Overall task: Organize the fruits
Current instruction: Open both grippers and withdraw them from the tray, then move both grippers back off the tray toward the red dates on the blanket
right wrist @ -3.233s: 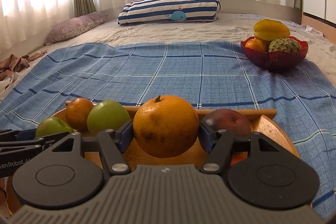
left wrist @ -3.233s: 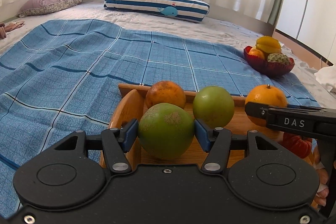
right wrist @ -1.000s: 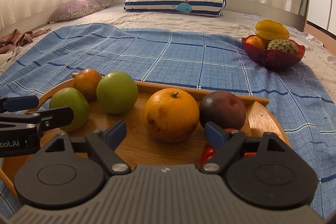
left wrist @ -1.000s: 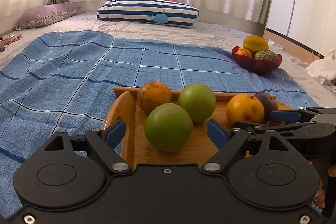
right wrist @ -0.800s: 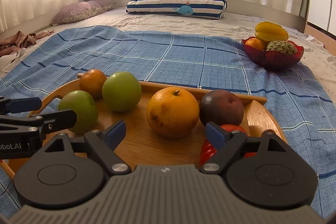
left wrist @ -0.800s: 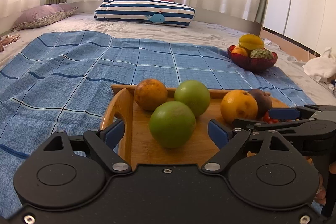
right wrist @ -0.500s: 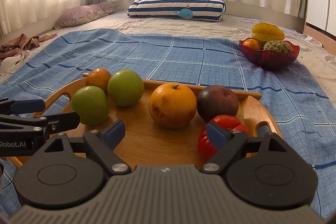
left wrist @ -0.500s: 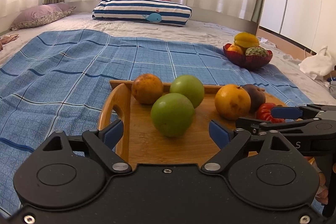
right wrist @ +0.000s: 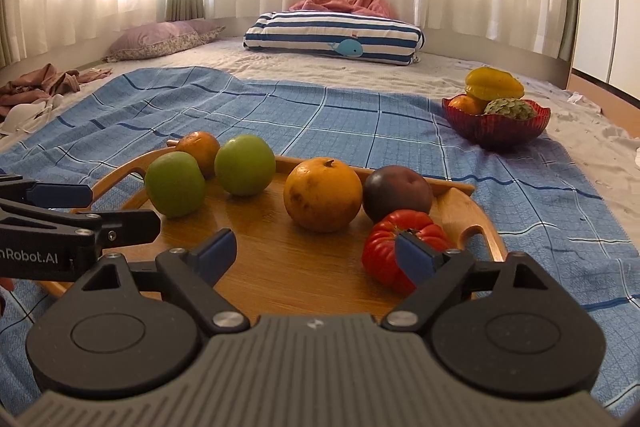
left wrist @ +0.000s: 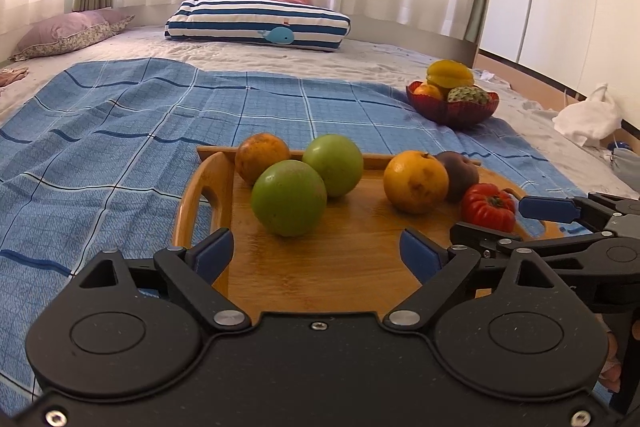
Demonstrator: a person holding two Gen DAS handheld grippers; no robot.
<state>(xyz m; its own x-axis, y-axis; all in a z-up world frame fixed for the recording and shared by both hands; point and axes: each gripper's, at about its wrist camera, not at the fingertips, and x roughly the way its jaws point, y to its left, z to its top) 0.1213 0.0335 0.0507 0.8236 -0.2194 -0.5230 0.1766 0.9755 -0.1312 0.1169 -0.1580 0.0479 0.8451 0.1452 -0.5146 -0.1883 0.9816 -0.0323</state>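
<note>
A wooden tray (left wrist: 352, 267) (right wrist: 280, 267) lies on the blue checked blanket and holds several fruits. At its left are two green fruits (left wrist: 289, 197) (left wrist: 333, 165) and a small brownish orange (left wrist: 262, 157). At its right are a large orange (left wrist: 416, 182) (right wrist: 322, 193), a dark plum (right wrist: 397, 193) and a red ribbed tomato (left wrist: 488, 207) (right wrist: 400, 251). My left gripper (left wrist: 316, 253) is open and empty, just short of the near green fruit (right wrist: 175, 184). My right gripper (right wrist: 316, 253) is open and empty over the tray's near edge, its right finger in front of the tomato.
A red glass bowl (left wrist: 452, 109) (right wrist: 496, 127) with a starfruit and other fruits stands far right on the blanket (left wrist: 100, 147). A striped whale pillow (left wrist: 256, 27) and a purple pillow (left wrist: 68, 35) lie at the back. A white bag (left wrist: 588, 119) lies at the right.
Both grippers let go of their fruit, the left of the green one and the right of the large orange, opened wide and drew back from the tray. The fruits stay on the tray.
</note>
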